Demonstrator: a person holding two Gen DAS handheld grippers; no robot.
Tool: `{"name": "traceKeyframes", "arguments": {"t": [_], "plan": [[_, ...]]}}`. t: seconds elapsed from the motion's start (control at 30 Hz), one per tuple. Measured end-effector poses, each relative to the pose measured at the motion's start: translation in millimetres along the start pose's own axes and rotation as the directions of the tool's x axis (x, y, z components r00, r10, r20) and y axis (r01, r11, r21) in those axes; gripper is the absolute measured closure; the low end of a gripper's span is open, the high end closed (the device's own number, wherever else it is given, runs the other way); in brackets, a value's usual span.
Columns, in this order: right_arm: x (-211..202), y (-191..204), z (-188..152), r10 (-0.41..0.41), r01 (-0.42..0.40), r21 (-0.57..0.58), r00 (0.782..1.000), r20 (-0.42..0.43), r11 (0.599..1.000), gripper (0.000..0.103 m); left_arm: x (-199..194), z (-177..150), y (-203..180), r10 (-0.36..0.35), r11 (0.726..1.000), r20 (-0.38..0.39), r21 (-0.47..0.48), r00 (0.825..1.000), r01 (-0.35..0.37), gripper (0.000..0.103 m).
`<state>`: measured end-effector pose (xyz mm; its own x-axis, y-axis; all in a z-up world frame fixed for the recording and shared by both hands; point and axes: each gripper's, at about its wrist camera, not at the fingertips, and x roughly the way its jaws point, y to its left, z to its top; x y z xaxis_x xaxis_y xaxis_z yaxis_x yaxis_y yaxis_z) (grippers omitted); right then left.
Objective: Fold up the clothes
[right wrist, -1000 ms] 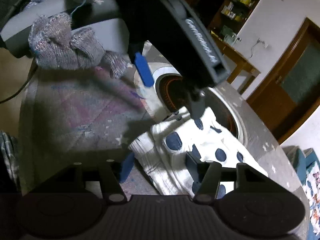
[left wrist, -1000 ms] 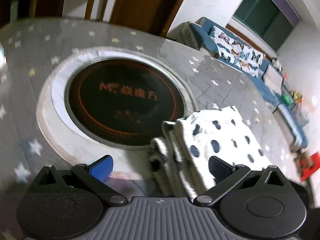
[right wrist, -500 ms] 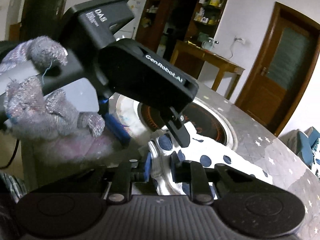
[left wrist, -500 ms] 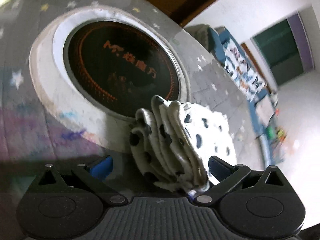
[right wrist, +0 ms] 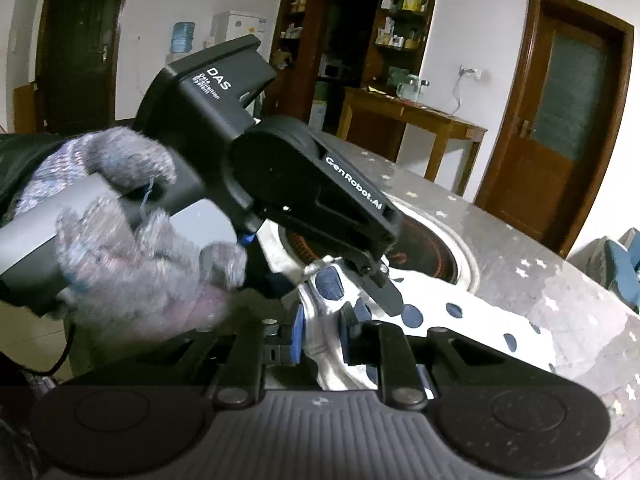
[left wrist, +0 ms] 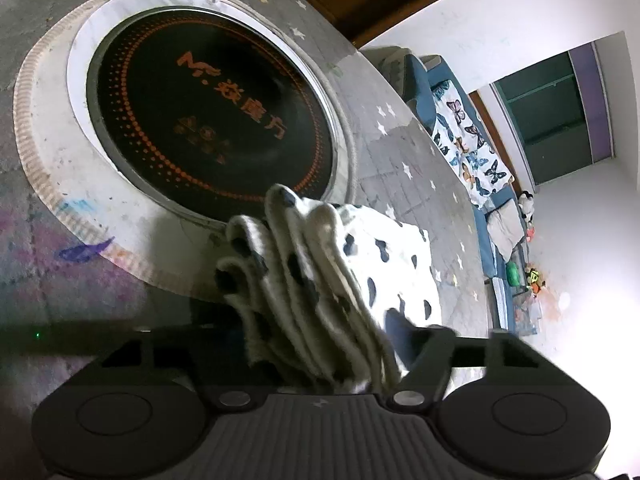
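Note:
A white garment with dark blue spots (left wrist: 360,264) lies bunched on the grey star-patterned table, its near end gathered in thick folds. My left gripper (left wrist: 320,344) has its jaws closed in on those folds; the left finger is hidden behind the cloth. In the right wrist view the same garment (right wrist: 448,320) trails away to the right, and my right gripper (right wrist: 320,336) is shut on its near edge. The left gripper's black body (right wrist: 312,192), held by a gloved hand (right wrist: 120,248), sits just above and left, its finger tip (right wrist: 386,294) on the cloth.
A round black induction hob (left wrist: 208,120) with a white rim sits in the table (left wrist: 412,184) just beyond the garment. A blue sofa with a butterfly cover (left wrist: 468,140) stands past the table. A wooden side table (right wrist: 408,120) and doors stand at the back.
My left gripper has closed in on the gathered folds, which now fill the space between its fingers. My right gripper stays shut on the edge and has tilted up, lifting the cloth.

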<state>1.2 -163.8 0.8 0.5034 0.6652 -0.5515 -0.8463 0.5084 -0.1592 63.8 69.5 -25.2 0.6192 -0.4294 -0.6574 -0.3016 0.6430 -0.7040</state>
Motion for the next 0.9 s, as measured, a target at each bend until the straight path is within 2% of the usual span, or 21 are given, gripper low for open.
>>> {"name": "traceKeyframes", "arguments": {"t": [0.07, 0.13, 0.23, 0.37, 0.5, 0.7, 0.9], "plan": [[1, -4, -3, 0.017, -0.017, 0.023, 1.0, -0.013, 1.0, 0.084, 0, 0, 4, 0.0, 1.0, 0.0, 0.004, 1.0, 0.0, 0.059], [1, -7, -6, 0.033, -0.032, 0.044, 0.999, -0.017, 0.998, 0.078, 0, -2, 6, 0.005, 1.0, 0.004, 0.022, 1.0, -0.005, 0.064], [-7, -19, -8, 0.057, -0.055, 0.103, 0.998, -0.016, 0.993, 0.077, -2, -2, 7, 0.009, 0.999, 0.011, 0.051, 1.0, -0.01, 0.068], [-22, -49, -7, 0.054, -0.054, 0.211, 0.999, 0.005, 0.976, 0.075, -3, -2, 9, -0.004, 0.997, 0.012, 0.071, 1.0, 0.003, 0.068], [-26, -73, -10, -0.034, 0.037, 0.253, 0.999, -0.014, 0.967, 0.075, -3, -4, 8, -0.006, 0.995, 0.017, 0.095, 1.0, 0.004, 0.068], [3, -110, -17, -0.111, 0.134, 0.309, 0.99, -0.089, 0.941, 0.074, -1, -3, 6, -0.01, 0.993, 0.015, 0.116, 1.0, 0.008, 0.068], [35, -129, -19, -0.134, 0.171, 0.335, 0.982, -0.132, 0.927, 0.074, 2, -3, 6, -0.013, 0.992, 0.011, 0.129, 1.0, 0.012, 0.067]]}}
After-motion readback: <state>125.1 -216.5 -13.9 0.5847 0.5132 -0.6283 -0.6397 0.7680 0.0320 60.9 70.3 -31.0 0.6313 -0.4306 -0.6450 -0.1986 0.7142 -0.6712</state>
